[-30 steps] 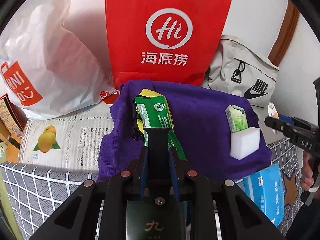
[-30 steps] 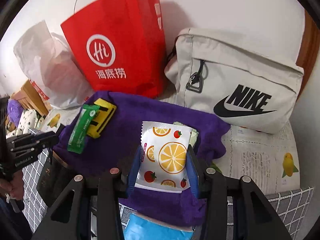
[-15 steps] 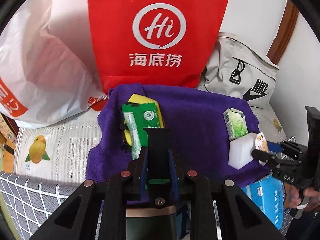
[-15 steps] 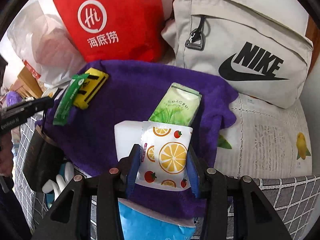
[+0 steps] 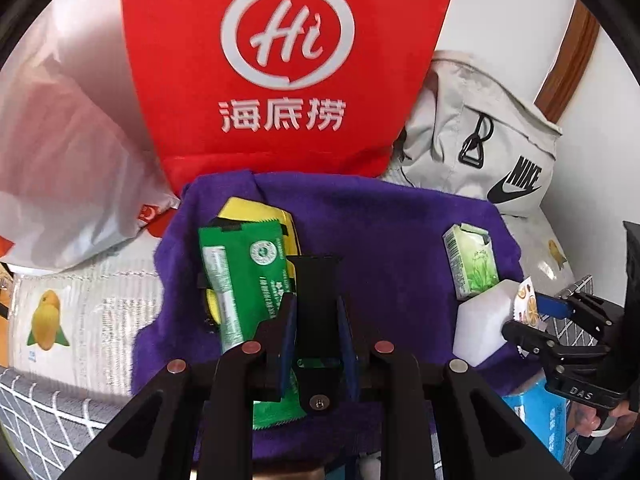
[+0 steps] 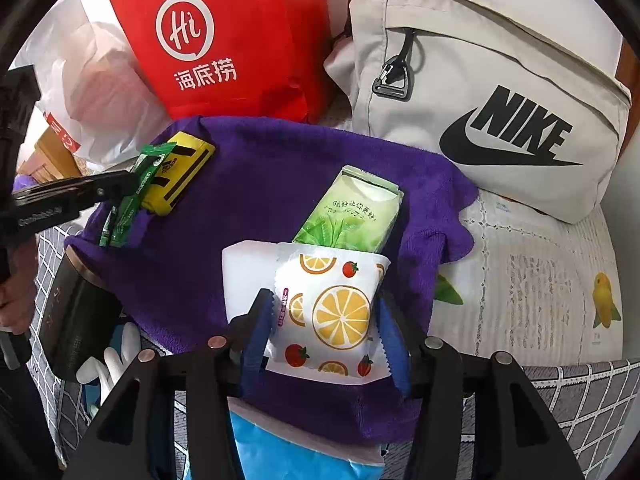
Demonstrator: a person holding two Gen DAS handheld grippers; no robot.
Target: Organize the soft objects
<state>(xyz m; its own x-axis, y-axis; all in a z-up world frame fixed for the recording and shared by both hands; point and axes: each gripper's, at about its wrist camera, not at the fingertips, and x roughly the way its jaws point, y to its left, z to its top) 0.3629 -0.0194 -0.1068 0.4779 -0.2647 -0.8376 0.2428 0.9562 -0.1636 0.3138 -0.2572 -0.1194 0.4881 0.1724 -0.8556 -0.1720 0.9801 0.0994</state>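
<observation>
Backdrop: white wall behind a red shopping bag [image 5: 288, 72], a white plastic bag [image 5: 68, 168] to its left and a grey Nike bag [image 6: 488, 92] to its right, all leaning at the back of a lemon-print cover [image 6: 540, 288].
Work surface: purple towel [image 5: 380, 232] lay spread over the cover, its front edge hanging over a blue packet [image 6: 304, 452].
Left cluster: yellow pouch [image 6: 180, 172] sat on the towel's left part with a green sachet [image 5: 244, 280] lying across it.
Right cluster: white foam block [image 6: 248, 280] lay touching a green tissue pack [image 6: 352, 212], which leaned back from it.
Left gripper: left gripper [image 5: 316, 320] was clamped on a black flat item [image 5: 318, 280]; what that item was could not be told; it hung just over the green sachet.
Right gripper: right gripper [image 6: 324, 332] was clamped on the fruit-print packet [image 6: 332, 308], held above the towel's front edge, its top edge overlapping the foam block and tissue pack.
Step in hand: likely carrying the fruit-print packet to the right cluster.
Next move: probably lower it beside or onto the foam block, then part the fingers; the packet looked limp, so a low release would suit.
Risk: a nudge might tip the leaning tissue pack.
</observation>
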